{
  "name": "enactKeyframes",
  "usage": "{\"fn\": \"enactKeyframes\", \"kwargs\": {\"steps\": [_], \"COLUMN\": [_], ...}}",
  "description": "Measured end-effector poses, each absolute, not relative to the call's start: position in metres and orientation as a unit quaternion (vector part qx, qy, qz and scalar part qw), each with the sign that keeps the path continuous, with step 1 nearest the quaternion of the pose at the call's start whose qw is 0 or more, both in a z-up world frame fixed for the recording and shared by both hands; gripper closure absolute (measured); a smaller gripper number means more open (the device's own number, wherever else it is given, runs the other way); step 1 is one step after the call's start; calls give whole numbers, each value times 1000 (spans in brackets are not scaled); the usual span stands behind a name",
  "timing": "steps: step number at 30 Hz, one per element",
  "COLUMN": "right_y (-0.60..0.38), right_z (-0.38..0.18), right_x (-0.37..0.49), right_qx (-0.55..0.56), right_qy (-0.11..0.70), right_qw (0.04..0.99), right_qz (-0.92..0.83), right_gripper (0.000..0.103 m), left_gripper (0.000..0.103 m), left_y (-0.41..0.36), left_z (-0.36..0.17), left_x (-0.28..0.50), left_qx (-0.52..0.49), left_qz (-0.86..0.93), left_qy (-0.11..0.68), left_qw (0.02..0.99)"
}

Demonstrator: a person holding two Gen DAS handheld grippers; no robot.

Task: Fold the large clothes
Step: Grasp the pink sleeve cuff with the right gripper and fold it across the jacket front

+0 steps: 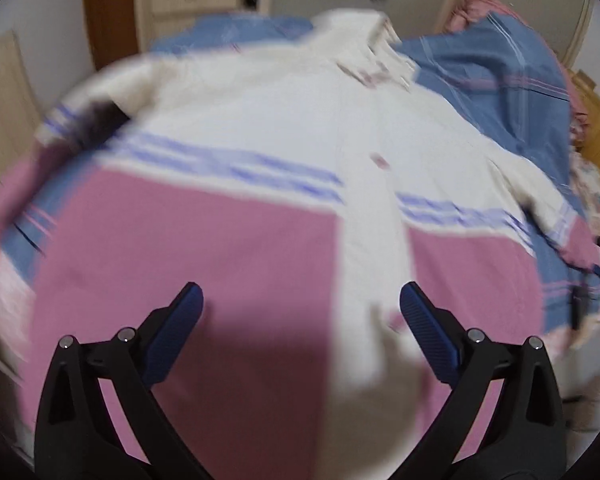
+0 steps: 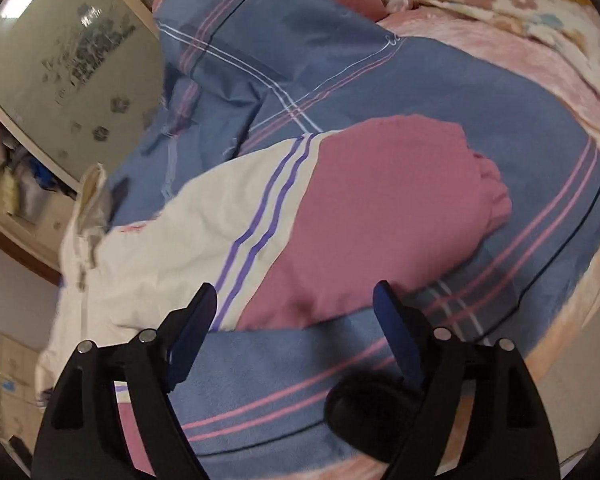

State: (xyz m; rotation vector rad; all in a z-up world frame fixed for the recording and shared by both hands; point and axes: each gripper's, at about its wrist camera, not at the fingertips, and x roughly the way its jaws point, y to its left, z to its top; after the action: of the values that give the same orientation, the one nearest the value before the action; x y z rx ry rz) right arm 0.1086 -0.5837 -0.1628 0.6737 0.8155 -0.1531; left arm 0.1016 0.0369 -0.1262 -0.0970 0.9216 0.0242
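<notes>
Cream-and-pink jacket [image 1: 260,128] with purple stripes, spread flat on bed

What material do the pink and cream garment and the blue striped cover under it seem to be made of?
The garment looks like a thick, matte knit or fleece: soft, rounded folds and a bunched sleeve end, though the weave is not sharp enough to be sure. The blue cover looks like thin woven cotton, smooth with a slight sheen and fine, sharp creases.

The right hand-held gripper [image 2: 294,300] is hovering with its jaws standing wide apart and nothing between them, over the near edge of a cream and pink garment [image 2: 340,208] with purple stripes. The garment is lying across a blue striped sheet [image 2: 380,80] on the bed. A floral pillow [image 2: 520,12] is resting at the far right.
</notes>
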Motion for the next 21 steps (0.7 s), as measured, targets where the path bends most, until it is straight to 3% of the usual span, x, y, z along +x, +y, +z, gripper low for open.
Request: {"fn": "enactKeyframes", "kwargs": {"steps": [2,4,10,15,17,18,19,20,21], "right_y": [-568,-548,-511,-525,-529,-531,-533,-535,-539], "right_z": [-168,-175,-208,-190,-178,-173,-170,-170,-173], "right_x": [102,103,103,98,90,86,81,79,77], "right_qx": [301,291,322,362,352,339,324,318,318], "right_qy": [404,414,441,415,401,395,392,392,393], "right_qw": [861,860,838,834,845,852,858,859,858], "right_qz": [-69,-63,-6,-35,-44,-54,-70,-81,-90], "right_gripper": [20,20,20,20,20,20,16,11,11], "left_gripper": [2,2,7,10,25,26,23,9,5], "left_y": [74,127,296,388,410,414,410,408,405], "left_z": [-107,-101,-161,-181,-166,-150,-129,-119,-114], "left_x": [109,118,159,197,201,200,195,195,196], "left_qx": [-57,-133,-374,-422,-414,-383,-328,-300,-296], "left_qz": [52,53,94,163,213,245,306,340,341], "left_qy": [421,412,417,356,307,275,246,247,260], "left_qw": [904,900,823,817,830,847,859,857,854]}}
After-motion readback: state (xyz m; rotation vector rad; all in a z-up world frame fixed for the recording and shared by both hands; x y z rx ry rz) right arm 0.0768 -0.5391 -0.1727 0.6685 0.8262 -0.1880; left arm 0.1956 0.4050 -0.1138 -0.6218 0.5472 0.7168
